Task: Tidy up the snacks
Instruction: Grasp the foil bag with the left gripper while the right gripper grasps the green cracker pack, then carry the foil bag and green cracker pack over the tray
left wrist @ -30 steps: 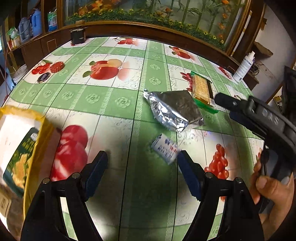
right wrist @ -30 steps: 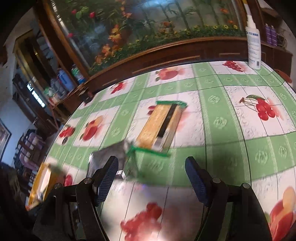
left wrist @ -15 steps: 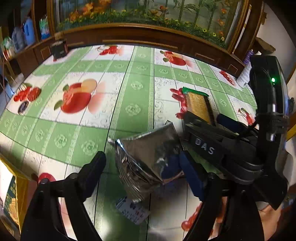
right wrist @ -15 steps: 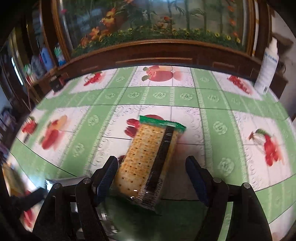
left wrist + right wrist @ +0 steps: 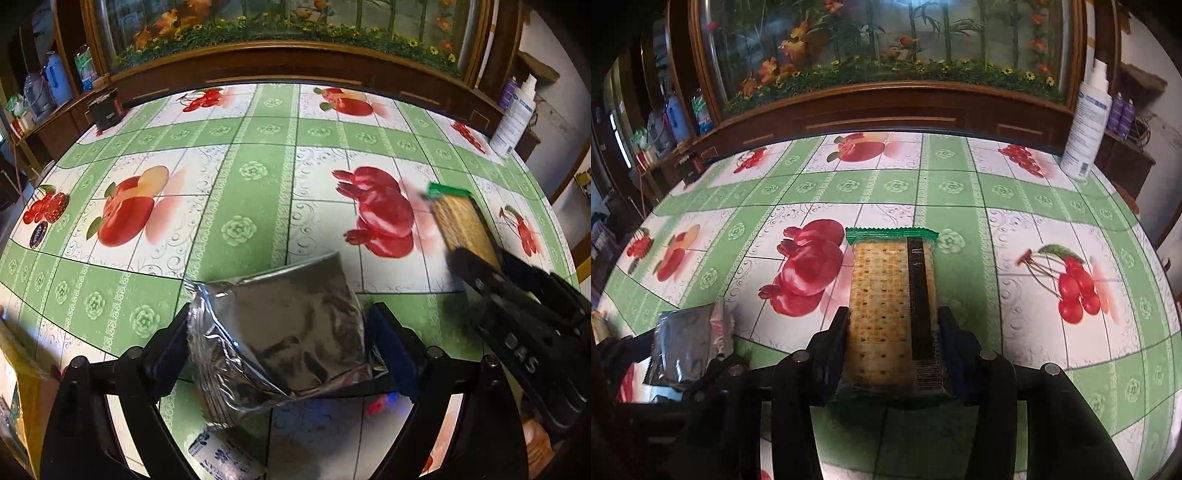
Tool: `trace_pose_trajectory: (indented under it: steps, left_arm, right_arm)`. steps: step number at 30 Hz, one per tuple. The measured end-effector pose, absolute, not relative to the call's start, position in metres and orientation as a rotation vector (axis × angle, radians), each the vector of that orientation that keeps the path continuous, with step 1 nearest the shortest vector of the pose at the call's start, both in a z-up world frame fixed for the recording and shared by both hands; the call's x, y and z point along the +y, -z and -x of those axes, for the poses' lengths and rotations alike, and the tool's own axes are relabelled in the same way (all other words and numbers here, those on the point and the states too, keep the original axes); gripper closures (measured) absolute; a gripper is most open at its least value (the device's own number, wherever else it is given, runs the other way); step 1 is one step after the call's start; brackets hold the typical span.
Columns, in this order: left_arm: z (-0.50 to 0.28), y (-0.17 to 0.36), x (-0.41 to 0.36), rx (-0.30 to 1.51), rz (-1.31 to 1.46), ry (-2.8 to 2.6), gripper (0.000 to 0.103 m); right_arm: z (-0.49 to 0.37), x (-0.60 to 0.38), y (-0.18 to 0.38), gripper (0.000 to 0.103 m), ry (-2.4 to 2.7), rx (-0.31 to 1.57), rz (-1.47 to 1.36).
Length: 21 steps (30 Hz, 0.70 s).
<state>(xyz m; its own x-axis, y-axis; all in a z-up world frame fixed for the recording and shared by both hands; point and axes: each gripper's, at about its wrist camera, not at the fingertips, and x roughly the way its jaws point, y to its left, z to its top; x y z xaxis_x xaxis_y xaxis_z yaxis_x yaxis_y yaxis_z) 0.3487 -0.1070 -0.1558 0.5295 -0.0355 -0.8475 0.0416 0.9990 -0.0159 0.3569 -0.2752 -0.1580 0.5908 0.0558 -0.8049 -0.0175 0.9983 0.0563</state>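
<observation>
Two snack packs are being taken at once, one per hand, which fits a tidy-up where loose items get gathered off the bench (image 5: 1015, 192). The right gripper (image 5: 894, 325) has just been closing, and its jaws now sit clamped on the long sides of the cracker pack (image 5: 890, 295); gripping across the narrow width, near the barcode end, looks like the surest hold on a stiff slab. That pack is clear film with a green crimped seal at its 12 o'clock end, a dark strip down its right side, and pale dotted crackers showing through. The left gripper (image 5: 284, 343) has just been opening; its jaws stand apart, straddling the silver foil pouch (image 5: 280, 332), whether touching I cannot tell. Crinkled and puffy, the pouch lies flat on the bench, with a small white sachet (image 5: 221, 458) at its 7 o'clock. A white bottle (image 5: 1087, 125) stands far off at 1 o'clock.
</observation>
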Motion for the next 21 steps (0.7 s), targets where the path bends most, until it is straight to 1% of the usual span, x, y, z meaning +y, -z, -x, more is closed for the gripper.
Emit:
trace_pose_trajectory:
  steps: [1,2,5,7,11,15,21]
  left_arm:
    - [-0.348,0.155,-0.106,1.002,-0.011,0.043,0.022]
    - [-0.349,0.154,-0.104,1.003,-0.007,0.049,0.025]
    - [-0.346,0.152,-0.098,0.996,-0.006,0.050,0.032]
    - [-0.341,0.151,-0.093,0.982,0.001,0.035,0.034]
    - [-0.325,0.148,-0.083,0.973,0.033,0.042,0.038]
    - [-0.301,0.135,-0.074,0.943,0.057,0.055,0.038]
    - [-0.243,0.102,-0.064,0.855,0.026,0.057,0.038]
  right_arm:
    - [-0.354,-0.277,0.158,0.055,-0.043,0.937,-0.051]
    - [-0.351,-0.280,0.158,0.055,-0.046,0.937,-0.060]
    - [-0.340,-0.289,0.155,0.055,-0.051,0.934,-0.104]
    - [-0.331,-0.292,0.153,0.055,-0.064,0.933,-0.130]
    - [-0.304,-0.294,0.147,0.055,-0.087,0.924,-0.161]
    - [-0.272,-0.294,0.135,0.055,-0.119,0.898,-0.187]
    - [-0.212,-0.287,0.105,0.055,-0.186,0.837,-0.235]
